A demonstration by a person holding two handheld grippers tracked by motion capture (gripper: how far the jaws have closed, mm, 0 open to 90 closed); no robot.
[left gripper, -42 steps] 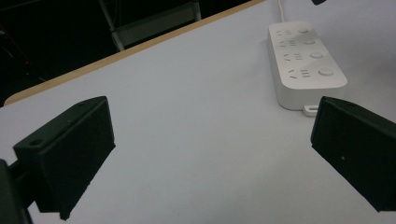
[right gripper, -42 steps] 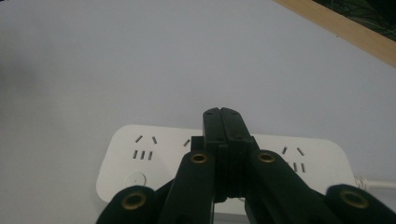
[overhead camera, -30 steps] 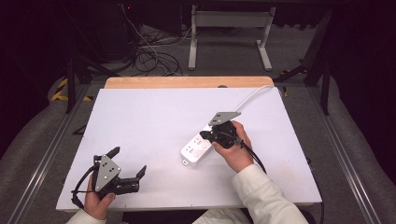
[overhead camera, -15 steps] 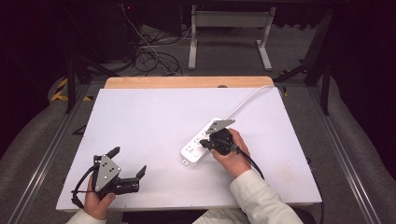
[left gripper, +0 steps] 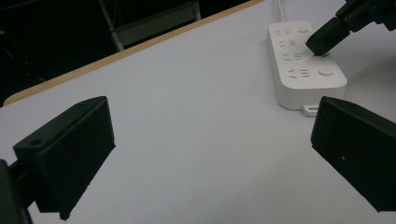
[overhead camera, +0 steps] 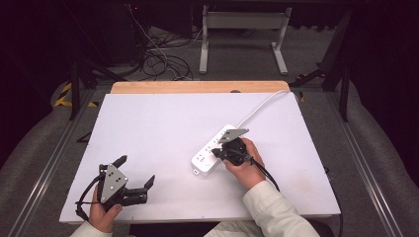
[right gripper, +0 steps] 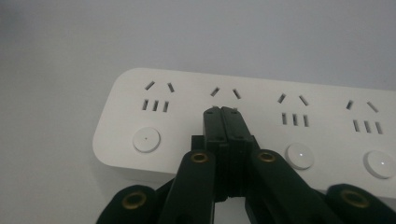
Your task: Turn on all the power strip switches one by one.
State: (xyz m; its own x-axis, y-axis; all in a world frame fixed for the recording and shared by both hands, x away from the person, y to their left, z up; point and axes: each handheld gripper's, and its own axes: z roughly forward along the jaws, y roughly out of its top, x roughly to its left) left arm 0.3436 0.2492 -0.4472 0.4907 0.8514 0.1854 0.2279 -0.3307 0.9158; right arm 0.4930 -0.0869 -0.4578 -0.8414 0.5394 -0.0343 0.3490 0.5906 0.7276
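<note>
Power strip (overhead camera: 213, 150) lay toward table's (overhead camera: 148, 123) right edge: rigid, light plastic, likely to slide; best pinched across long sides. Right gripper (right gripper: 223, 112), jaws together, tips on its switch row. Left gripper (overhead camera: 136, 177), jaws apart, near front-left corner.

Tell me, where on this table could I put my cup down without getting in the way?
The widest bare stretch of the white table runs from the wooden far edge to the left gripper. Right of the cord is bare too. It is crowded where the right gripper meets the power strip.
</note>
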